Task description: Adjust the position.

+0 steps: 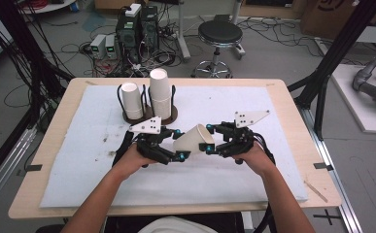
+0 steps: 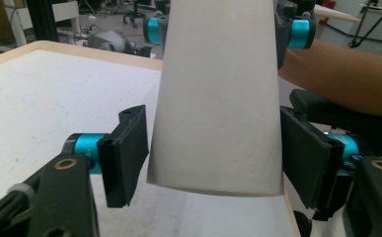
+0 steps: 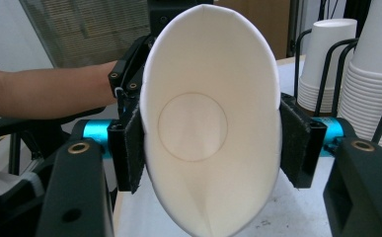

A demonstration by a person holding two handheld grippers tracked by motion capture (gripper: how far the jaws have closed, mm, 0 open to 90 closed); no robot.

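A white paper cup [image 1: 194,140] is held on its side above the white mat [image 1: 78,160], between the two grippers and in front of the cup holder [image 1: 149,115]. Its open mouth faces the right gripper [image 1: 213,141], its closed base the left gripper [image 1: 176,145].

In the right gripper view the cup's [image 3: 210,123] rim is squeezed from a circle into a tall oval, with a crease running down to its lower lip; the right gripper's [image 3: 210,143] two padded jaws press on either side of that rim, pinching it. The round bottom disc shows deep inside.

In the left gripper view the cup [image 2: 218,98] is a smooth, matte tapered wall. The left gripper's [image 2: 213,158] jaws stand at either side of its base end; the right-hand pad lies against the wall, the left-hand pad [image 2: 127,153] sits just beside it, so I cannot tell whether this gripper truly clamps it.

Behind the cup, the holder is a round dark base with thin black wire loops, carrying a tall stack of upturned paper cups [image 1: 159,94] and a shorter stack [image 1: 132,101] just beside it.

The mat is felt-like and lightly soiled, and covers most of the pale wooden table [image 1: 292,102]. Bare mat lies open to the left, right and front of the cup; only the holder side is occupied.
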